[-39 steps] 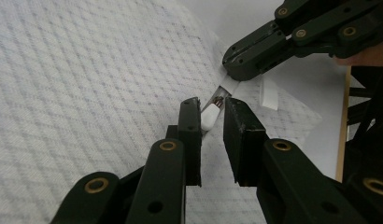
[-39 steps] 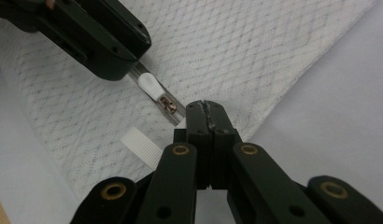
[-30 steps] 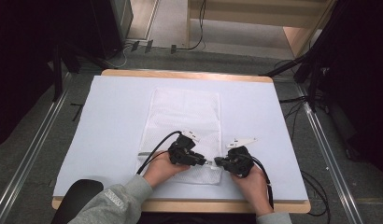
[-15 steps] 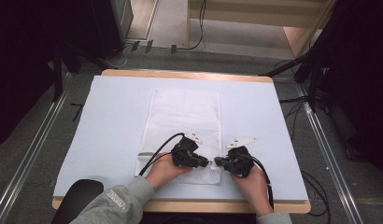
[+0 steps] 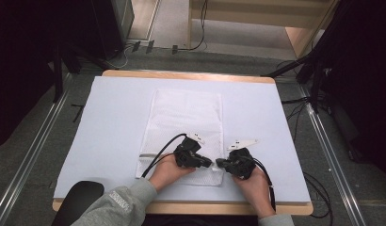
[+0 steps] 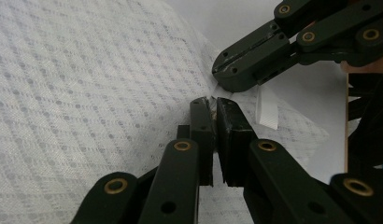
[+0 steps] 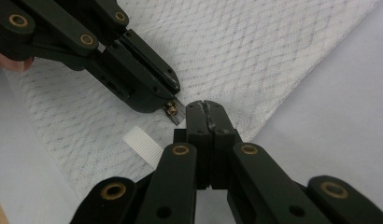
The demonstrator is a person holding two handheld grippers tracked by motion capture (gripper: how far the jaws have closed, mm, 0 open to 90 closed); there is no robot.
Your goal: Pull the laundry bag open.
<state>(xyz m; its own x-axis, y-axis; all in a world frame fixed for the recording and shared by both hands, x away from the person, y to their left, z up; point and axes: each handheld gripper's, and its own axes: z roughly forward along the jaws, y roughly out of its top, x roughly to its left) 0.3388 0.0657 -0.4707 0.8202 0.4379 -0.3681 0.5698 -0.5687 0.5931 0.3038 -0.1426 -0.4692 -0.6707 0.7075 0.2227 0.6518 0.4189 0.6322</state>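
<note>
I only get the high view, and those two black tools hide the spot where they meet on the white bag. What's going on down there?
Observer: The left gripper has just been closing its fingers on a small metal zipper pull at the near corner of the mesh bag.
Operator: And the other tool?
Observer: The right gripper is shut, and its fingers seem to pinch the bag's netting right beside that pull.
</note>
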